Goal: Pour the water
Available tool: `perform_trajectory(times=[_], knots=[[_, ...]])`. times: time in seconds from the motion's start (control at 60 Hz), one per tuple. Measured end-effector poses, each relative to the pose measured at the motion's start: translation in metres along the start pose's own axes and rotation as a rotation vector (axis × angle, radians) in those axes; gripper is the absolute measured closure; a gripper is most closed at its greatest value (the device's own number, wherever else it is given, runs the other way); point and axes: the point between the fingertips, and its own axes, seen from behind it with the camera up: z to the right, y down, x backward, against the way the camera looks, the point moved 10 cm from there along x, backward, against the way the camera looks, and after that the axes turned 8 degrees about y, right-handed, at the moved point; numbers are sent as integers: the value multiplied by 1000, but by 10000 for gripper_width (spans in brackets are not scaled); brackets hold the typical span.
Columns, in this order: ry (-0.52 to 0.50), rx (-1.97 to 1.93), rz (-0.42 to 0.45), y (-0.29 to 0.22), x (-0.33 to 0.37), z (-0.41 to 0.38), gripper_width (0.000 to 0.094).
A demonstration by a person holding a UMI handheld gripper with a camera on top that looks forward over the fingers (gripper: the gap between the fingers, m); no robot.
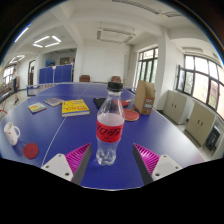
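Note:
A clear plastic bottle with a red label and a dark cap stands upright on the blue table. It stands between my two fingers, just ahead of their tips, with a gap at each side. My gripper is open, the pink pads wide apart on either side of the bottle's base. A white cup stands far off to the left on the table.
A yellow book and a smaller book lie on the table beyond the bottle. A red lid and a brown paper bag are to the right. A red lid lies near the cup.

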Motion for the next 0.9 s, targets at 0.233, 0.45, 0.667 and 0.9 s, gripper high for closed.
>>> perform_trajectory(times=[0.233, 0.45, 0.667, 0.9], knots=[[-65, 25, 87, -14, -69, -21, 242], [2, -42, 133, -14, -85, -23, 536], [83, 22, 151, -29, -65, -11, 592], [357, 367, 330, -114, 2, -11, 592]])
